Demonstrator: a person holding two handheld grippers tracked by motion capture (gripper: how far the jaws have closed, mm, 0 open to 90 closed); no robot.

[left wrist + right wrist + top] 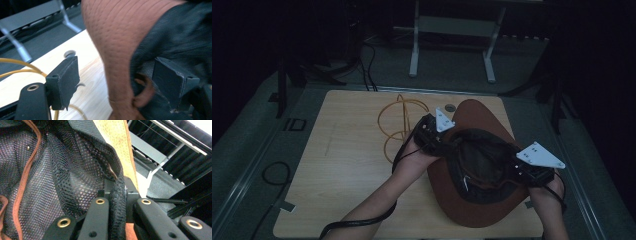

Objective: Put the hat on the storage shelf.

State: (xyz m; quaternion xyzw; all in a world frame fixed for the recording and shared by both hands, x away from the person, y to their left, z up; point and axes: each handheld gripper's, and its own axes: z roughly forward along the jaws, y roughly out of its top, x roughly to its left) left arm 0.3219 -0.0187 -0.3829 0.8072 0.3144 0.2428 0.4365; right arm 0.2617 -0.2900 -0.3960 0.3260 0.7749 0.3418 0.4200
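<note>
Centrally, brown hat (472, 150) lies upside down on table (342, 165), black mesh lining (479, 160) facing up. Left gripper (435, 131) at hat's left edge: jaws wide apart, brim and lining edge between them, not clamped. Right gripper (532, 167) at hat's right edge: jaws closed on lining rim (117, 202). Yellow cable loops (399, 122) just left of hat. Metal frame (452, 35) on floor beyond hat.

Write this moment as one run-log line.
left gripper: open astride hat brim | right gripper: shut on hat's mesh lining | hat: upside down on table
</note>
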